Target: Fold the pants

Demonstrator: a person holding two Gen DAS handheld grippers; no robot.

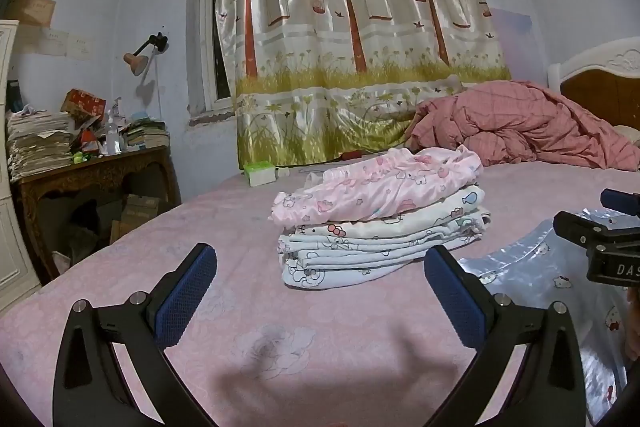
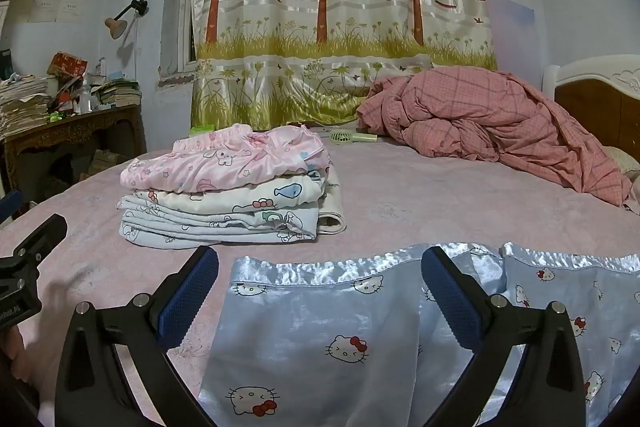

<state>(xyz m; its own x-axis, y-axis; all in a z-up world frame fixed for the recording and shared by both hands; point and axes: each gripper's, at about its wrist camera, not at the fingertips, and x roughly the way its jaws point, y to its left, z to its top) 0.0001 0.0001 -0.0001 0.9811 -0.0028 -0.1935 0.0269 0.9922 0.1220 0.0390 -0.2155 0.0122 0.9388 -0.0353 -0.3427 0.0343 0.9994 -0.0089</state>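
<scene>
Two grippers low over the pink bed, both spread wide, nothing between the pads. Right gripper above the pale blue cat-print pants, spread flat at the near edge, shiny waistband toward the middle. Left gripper above bare sheet, pants just to its right. Beyond, mid-bed, a stack of folded clothes, pink pair on top. Farther back, a crumpled red checked quilt by the headboard; behind all, a tree-print curtain.

shiny pale-blue pants with cat-face print lie spread flat on the pink bed, hems toward the folded stack.
</scene>
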